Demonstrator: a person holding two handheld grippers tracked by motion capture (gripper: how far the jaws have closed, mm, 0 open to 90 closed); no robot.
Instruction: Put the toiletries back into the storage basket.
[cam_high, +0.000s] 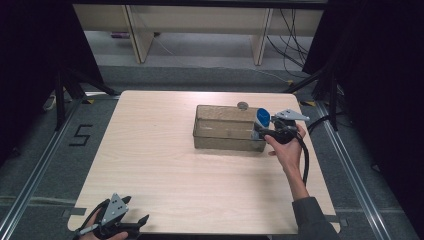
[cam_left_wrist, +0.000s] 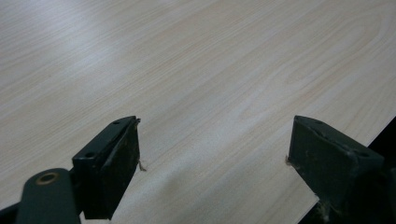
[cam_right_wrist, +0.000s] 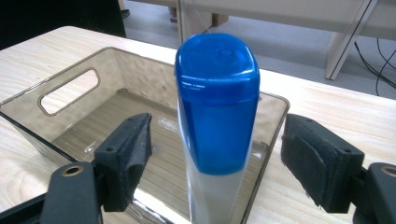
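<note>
Right gripper view: jaws stand apart either side of the bottle (cam_right_wrist: 217, 126), upright in the bin (cam_right_wrist: 70, 70)'s corner; best withdrawn straight back, leaving the bottle untouched. Left gripper (cam_high: 134, 223)'s jaws gape, empty.

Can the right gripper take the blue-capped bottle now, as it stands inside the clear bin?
Probably yes. The right gripper is open, with its fingers on either side of the blue-capped bottle and not touching it. The bottle stands upright at the end of the clear bin, and nothing lies between fingers and bottle.
</note>
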